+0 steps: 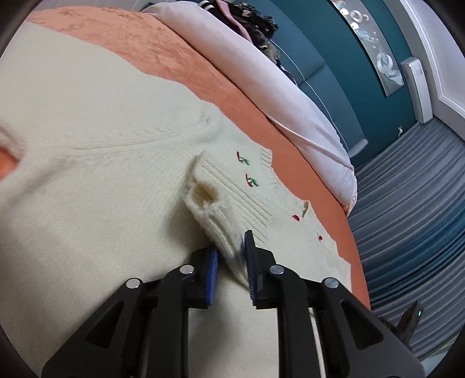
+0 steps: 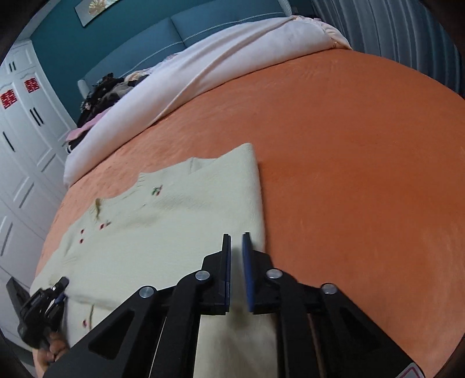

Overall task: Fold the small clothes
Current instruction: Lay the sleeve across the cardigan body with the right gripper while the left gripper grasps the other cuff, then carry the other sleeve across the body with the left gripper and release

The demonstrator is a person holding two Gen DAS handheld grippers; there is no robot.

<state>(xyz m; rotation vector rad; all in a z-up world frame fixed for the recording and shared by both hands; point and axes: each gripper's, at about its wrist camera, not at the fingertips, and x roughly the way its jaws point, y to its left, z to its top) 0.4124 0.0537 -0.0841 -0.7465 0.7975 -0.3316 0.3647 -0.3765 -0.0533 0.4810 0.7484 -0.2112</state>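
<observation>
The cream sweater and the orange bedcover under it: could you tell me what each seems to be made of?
The cream sweater looks like soft knitted yarn, perhaps wool or acrylic: ribbed cuff, fuzzy matte surface, small embroidered motifs. The orange bedcover looks like a matte plush or crinkled woven fabric; its mottled texture leaves the fibre open.

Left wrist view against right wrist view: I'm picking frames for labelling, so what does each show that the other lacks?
Only the left wrist view shows the ribbed cuff lying between the left gripper's parted blue pads, and a white wall unit.

Only the right wrist view shows the white wardrobe, the sweater's folded straight edge, and the right gripper with nothing between its narrowly parted jaws.

Both show the cream sweater, orange bedspread, pale quilt and blue headboard.
</observation>
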